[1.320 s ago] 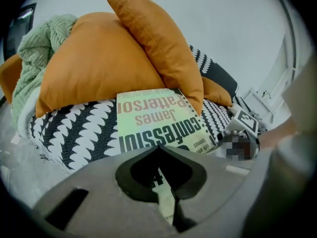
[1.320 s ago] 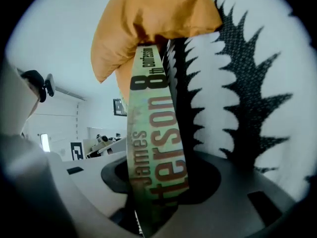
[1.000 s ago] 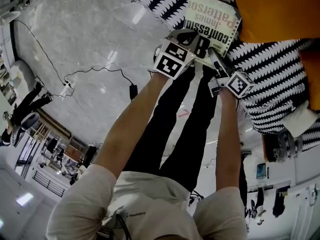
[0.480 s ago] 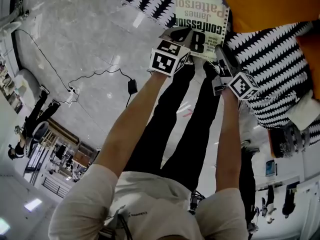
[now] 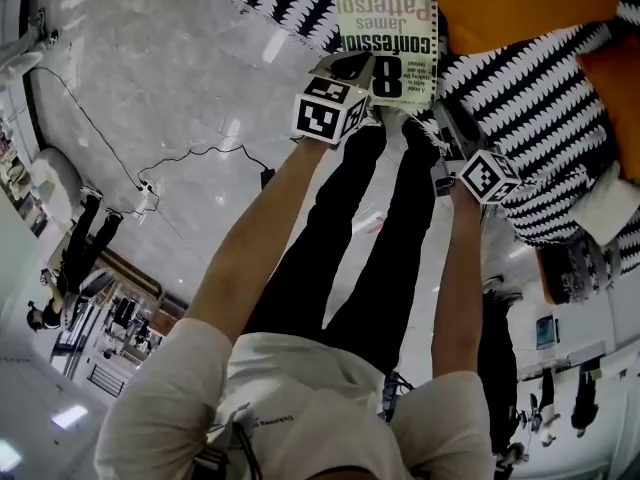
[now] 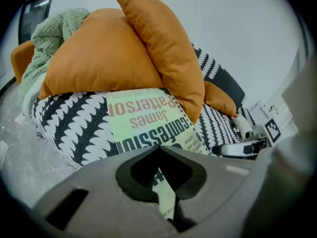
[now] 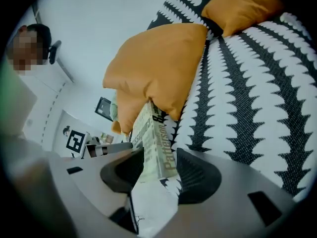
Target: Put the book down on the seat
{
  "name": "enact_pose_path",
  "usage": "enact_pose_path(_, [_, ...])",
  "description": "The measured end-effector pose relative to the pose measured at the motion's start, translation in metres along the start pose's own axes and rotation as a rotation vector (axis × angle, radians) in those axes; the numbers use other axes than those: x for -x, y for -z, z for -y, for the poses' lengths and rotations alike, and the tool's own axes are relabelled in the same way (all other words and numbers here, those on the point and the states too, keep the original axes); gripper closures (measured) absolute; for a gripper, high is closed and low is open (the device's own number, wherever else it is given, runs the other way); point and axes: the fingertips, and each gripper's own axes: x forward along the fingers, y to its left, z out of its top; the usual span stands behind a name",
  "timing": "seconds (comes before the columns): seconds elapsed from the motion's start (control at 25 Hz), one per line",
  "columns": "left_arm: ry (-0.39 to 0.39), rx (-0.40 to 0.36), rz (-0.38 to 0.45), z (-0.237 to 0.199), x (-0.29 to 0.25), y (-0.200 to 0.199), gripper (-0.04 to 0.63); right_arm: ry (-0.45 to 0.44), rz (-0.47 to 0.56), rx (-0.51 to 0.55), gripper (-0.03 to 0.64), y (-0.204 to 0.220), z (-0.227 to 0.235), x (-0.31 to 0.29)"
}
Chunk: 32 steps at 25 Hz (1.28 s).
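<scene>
A pale green paperback book (image 5: 387, 38) with red and black title print is held over the front of the black-and-white patterned seat (image 5: 530, 108), its far edge against an orange cushion (image 5: 520, 8). My left gripper (image 5: 362, 70) is shut on the book's near edge; in the left gripper view the cover (image 6: 148, 120) runs out from between the jaws (image 6: 162, 157) above the seat (image 6: 74, 123). My right gripper (image 5: 442, 118) is shut on the book's right side; the right gripper view shows the spine (image 7: 157, 143) pinched between its jaws (image 7: 153, 172).
Two orange cushions (image 6: 109, 58) lean together at the back of the seat, a third (image 7: 237, 6) lies farther along. A green knitted blanket (image 6: 49, 38) sits at the seat's left end. A cable and power strip (image 5: 148, 190) lie on the marble floor.
Both grippers have carried the book forward and slightly left, farther over the seat and closer to the orange cushion. Both stay shut on it.
</scene>
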Motion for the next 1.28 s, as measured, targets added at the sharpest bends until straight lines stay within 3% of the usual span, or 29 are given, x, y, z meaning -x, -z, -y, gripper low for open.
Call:
enact_pose_path(0.4, [0.008,-0.029,0.040,0.013,0.068,-0.012,0.588,-0.032,0.037,0.080,0.419,-0.032,-0.092,0.002])
enact_pose_path(0.64, [0.016,-0.087,0.041,0.031,0.126,-0.019,0.588,0.003,0.034,0.127,0.419,-0.044,-0.137,0.036])
enact_pose_path(0.92, [-0.003,-0.070,0.133,0.047,0.195,-0.055,0.588,0.017,0.157,0.006,0.422,-0.067,-0.197,0.070])
enact_pose_path(1.12, [-0.004,-0.072,0.188,0.070,0.237,-0.069,0.588,0.012,0.142,0.058,0.423,-0.066,-0.238,0.082])
enact_pose_path(1.28, [-0.012,-0.064,0.210,0.081,0.263,-0.063,0.588,-0.007,0.164,0.039,0.423,-0.064,-0.262,0.097])
